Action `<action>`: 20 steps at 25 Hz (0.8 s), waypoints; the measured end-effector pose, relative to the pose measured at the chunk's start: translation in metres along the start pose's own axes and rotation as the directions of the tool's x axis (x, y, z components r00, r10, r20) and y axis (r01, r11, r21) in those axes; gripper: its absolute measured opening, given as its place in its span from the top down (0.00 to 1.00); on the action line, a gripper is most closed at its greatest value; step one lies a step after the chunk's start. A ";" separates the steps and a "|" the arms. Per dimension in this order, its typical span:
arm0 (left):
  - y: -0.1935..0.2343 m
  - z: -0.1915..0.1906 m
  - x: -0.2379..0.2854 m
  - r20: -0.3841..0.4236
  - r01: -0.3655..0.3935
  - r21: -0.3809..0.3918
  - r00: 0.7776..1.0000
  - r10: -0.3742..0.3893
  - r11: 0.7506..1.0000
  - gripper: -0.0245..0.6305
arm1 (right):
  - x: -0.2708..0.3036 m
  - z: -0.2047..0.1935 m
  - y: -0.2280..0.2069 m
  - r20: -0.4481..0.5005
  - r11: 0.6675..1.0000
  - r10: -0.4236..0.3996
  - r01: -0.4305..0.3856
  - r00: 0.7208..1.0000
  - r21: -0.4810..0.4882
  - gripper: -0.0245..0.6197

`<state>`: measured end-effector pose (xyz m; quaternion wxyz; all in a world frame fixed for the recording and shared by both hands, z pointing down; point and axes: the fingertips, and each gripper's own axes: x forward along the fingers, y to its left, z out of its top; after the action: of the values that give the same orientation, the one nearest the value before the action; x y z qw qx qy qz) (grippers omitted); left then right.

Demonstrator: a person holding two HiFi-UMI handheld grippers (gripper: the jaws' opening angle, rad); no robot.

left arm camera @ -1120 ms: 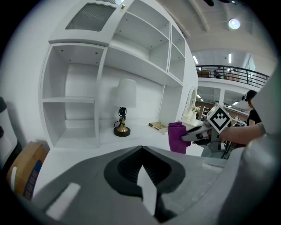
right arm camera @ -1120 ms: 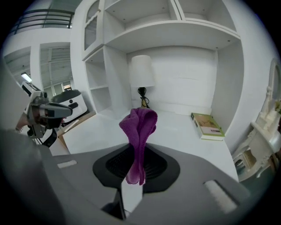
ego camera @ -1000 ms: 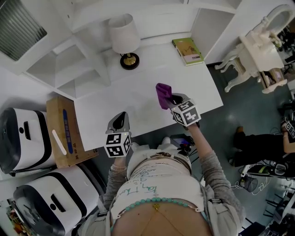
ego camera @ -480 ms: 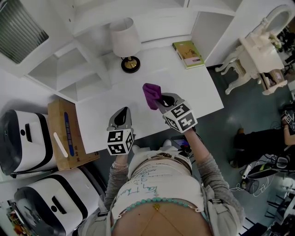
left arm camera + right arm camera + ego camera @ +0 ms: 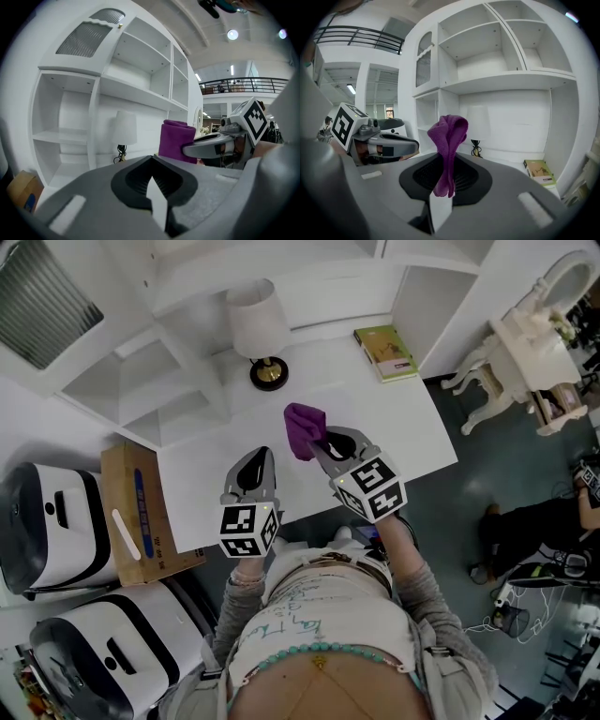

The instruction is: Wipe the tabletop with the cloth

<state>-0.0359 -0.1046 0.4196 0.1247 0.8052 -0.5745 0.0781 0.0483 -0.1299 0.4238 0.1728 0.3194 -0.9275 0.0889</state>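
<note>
A purple cloth (image 5: 302,429) is pinched in my right gripper (image 5: 322,443), which hovers over the middle of the white tabletop (image 5: 394,423). In the right gripper view the cloth (image 5: 447,145) stands bunched up out of the shut jaws of that gripper (image 5: 440,193). My left gripper (image 5: 251,472) is near the table's front edge, just left of the cloth, shut with nothing in it. In the left gripper view the jaws of this gripper (image 5: 157,199) meet, and the cloth (image 5: 175,140) shows to the right, held by the other gripper. Whether the cloth touches the table is unclear.
A white-shaded lamp (image 5: 255,326) stands at the back of the table and a green book (image 5: 385,352) lies at its back right corner. White shelves rise behind. A cardboard box (image 5: 139,514) and white machines (image 5: 42,531) sit on the left; an ornate white chair (image 5: 525,343) is on the right.
My right gripper has carried the cloth leftward and nearer to me, close to the left gripper. The left gripper has shifted slightly forward over the table edge.
</note>
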 end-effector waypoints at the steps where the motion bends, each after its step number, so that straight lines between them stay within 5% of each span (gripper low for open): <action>1: -0.002 0.005 -0.001 0.013 0.003 0.002 1.000 -0.003 1.000 0.96 | -0.002 0.004 0.001 0.011 1.000 -0.002 0.002 1.000 -0.004 0.84; 10: -0.016 0.032 -0.011 0.102 0.016 0.022 0.995 -0.018 1.000 0.96 | -0.022 0.029 0.013 0.091 0.999 -0.020 0.022 0.996 -0.023 0.84; 20: -0.032 0.032 -0.011 0.099 0.037 0.064 0.994 -0.043 0.997 0.96 | -0.030 0.025 0.018 0.100 0.999 -0.026 0.028 0.995 -0.021 0.84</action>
<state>-0.0101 -0.0942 0.3823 0.0723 0.8229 -0.5611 0.0527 0.0520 -0.1059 0.3885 0.1309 0.3340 -0.9315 0.0599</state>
